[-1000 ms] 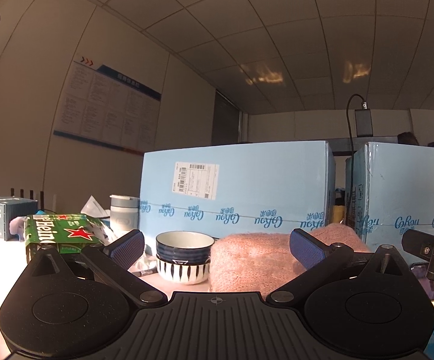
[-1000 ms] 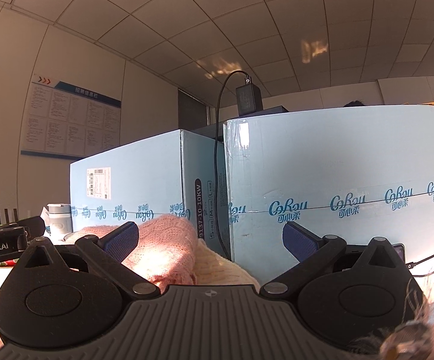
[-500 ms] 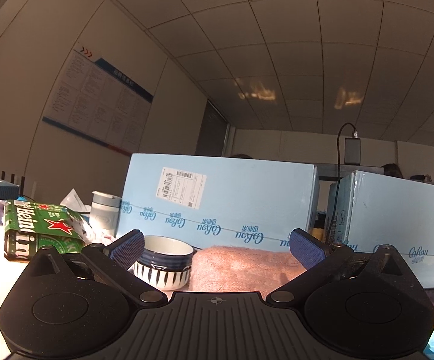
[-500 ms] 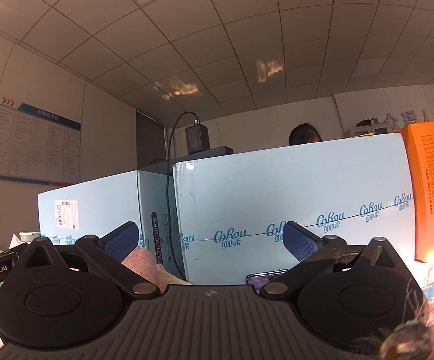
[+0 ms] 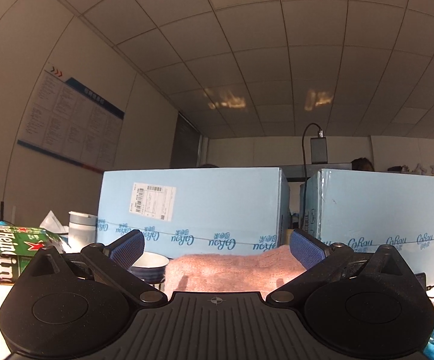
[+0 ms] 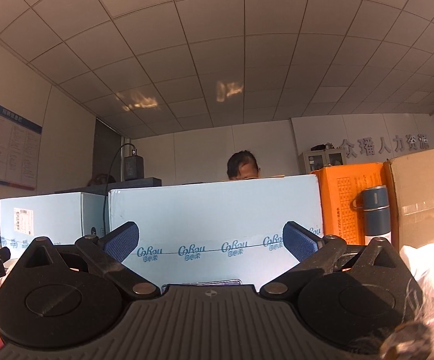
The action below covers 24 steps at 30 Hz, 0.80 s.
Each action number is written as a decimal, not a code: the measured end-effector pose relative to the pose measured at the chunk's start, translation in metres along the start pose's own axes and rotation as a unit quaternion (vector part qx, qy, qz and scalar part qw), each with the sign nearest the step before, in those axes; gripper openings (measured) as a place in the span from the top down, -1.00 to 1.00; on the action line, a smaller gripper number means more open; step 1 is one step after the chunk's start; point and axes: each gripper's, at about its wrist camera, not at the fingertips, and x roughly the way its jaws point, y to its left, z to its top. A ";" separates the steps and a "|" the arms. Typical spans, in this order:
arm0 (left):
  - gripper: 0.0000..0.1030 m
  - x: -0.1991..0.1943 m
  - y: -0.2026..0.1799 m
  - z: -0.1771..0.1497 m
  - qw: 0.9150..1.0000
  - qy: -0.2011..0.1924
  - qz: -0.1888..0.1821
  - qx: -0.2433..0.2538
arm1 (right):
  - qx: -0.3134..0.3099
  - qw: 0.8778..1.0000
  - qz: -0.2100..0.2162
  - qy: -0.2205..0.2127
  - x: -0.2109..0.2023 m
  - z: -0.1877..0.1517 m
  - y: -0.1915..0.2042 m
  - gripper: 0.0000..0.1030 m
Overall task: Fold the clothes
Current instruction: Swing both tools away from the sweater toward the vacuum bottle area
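Place: office | ceiling (image 6: 217,45): grid of tiles | wall: notice board (image 5: 70,126), raised Chinese company lettering (image 6: 384,147) | filing cabinet (image 6: 321,160) | worker (image 6: 243,165) behind stacked cartons (image 6: 217,210)

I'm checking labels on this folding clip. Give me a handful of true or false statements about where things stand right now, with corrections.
1. The left gripper has its jaws spread apart with nothing between them. True.
2. The pink knit garment lies on the table ahead of the left gripper. True.
3. The right gripper is clamped on the garment. False: its jaws are open and empty, facing a light blue carton.
4. A red beer box stands at the left. False: the Heineken box is green.
5. A blue flask stands upright between an orange box and a brown carton. True.
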 end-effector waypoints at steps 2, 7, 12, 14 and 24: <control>-1.00 0.002 -0.004 0.001 1.000 0.012 -0.020 -0.002 | 0.006 1.000 -0.016 0.003 -0.011 0.002 -0.015 -1.00; -1.00 -0.011 -0.033 0.012 0.998 0.013 -0.065 0.007 | 0.024 0.999 -0.047 0.006 -0.037 0.004 -0.052 -1.00; -1.00 -0.028 -0.085 0.033 0.986 -0.006 -0.165 0.011 | 0.040 0.995 -0.089 0.004 -0.054 0.008 -0.089 -1.00; -1.00 -0.030 -0.109 0.040 0.977 -0.002 -0.213 0.019 | 0.049 0.993 -0.109 0.003 -0.062 0.008 -0.106 -1.00; -1.00 -0.045 -0.242 0.040 0.925 -0.012 -0.378 0.040 | 0.105 0.968 -0.225 0.044 -0.092 -0.002 -0.210 -1.00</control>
